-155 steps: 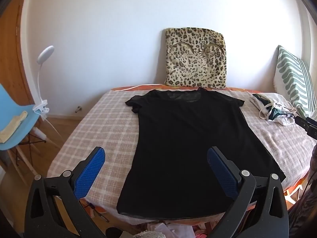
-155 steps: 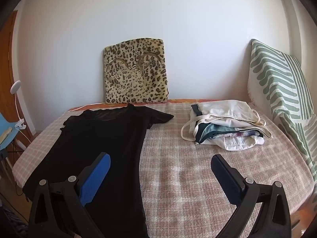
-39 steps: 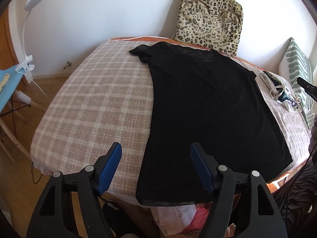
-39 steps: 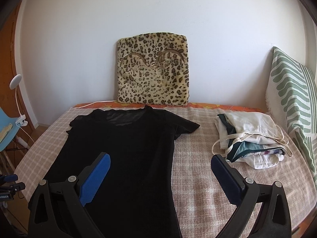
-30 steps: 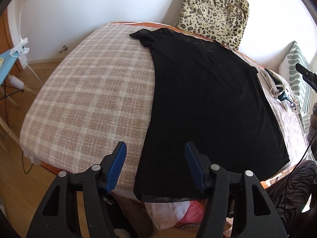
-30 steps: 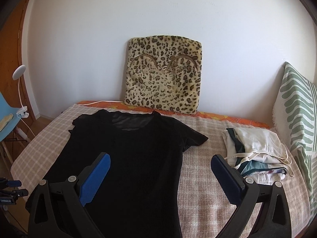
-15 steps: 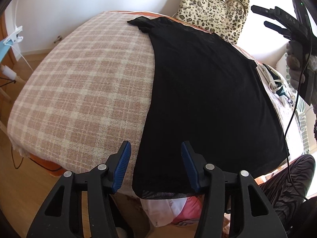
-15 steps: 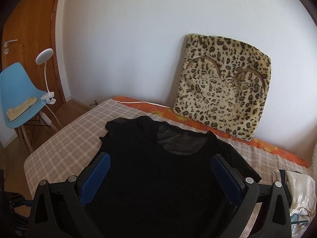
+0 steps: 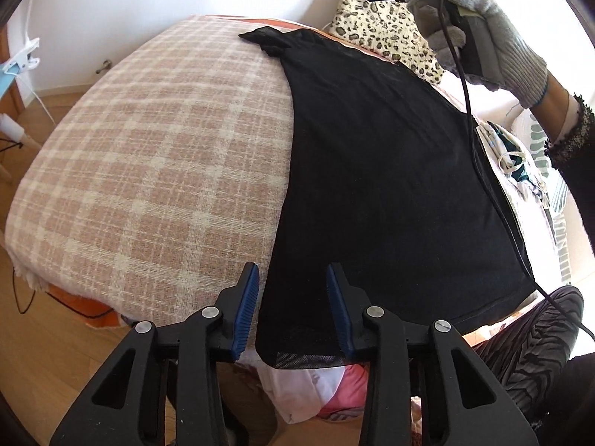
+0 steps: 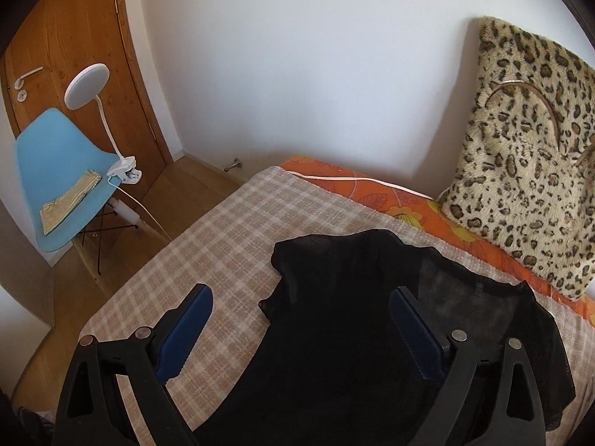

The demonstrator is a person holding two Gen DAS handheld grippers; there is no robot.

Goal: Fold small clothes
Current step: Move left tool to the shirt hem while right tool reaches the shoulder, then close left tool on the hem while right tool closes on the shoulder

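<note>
A black T-shirt lies flat on the checked blanket, neck toward the wall. My left gripper hangs over the near edge of the bed. Its jaws are closing, with the shirt's near left hem corner between the blue pads, which stand apart from the cloth. My right gripper hovers over the shirt's far left sleeve and shoulder. It is wide open and just starting to close, holding nothing. In the left wrist view a gloved hand carries it above the collar.
A leopard cushion leans on the wall behind the shirt. Folded clothes lie at the right. A blue chair with a clip lamp stands left of the bed. Pink laundry sits below the near edge. A cable crosses the shirt.
The left jaws have narrowed around the hem corner. The right gripper has swung left across the bed, from facing the folded pile to above the shirt's far left shoulder.
</note>
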